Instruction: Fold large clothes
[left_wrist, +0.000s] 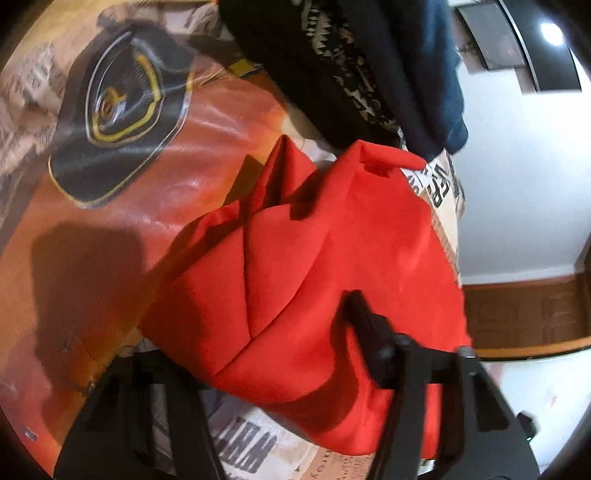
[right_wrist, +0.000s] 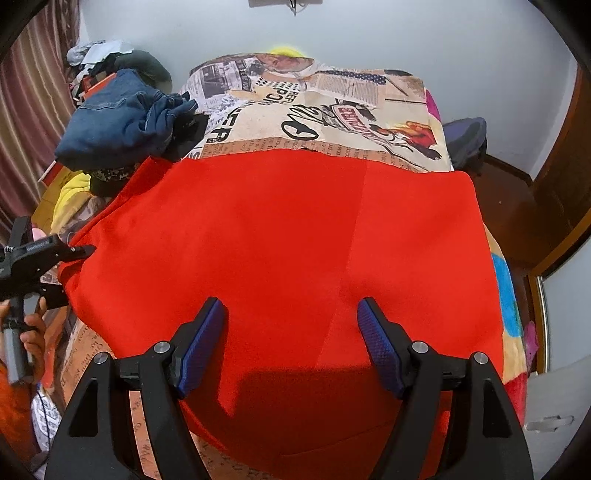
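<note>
Red garment (right_wrist: 280, 236) fills mid-frame on my patterned bedspread (right_wrist: 332, 110). My right gripper (right_wrist: 291, 347) hangs agape over it. My left gripper (right_wrist: 79, 251), at the left edge, pinches its edge.

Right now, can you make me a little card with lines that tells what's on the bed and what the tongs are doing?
Surface: bed with a printed cover
Main thing: red cloth spread flat
Left tongs: at the cloth's left edge; grip unclear
Right tongs: open above the cloth, holding nothing
Pile: jeans at the far left
</note>
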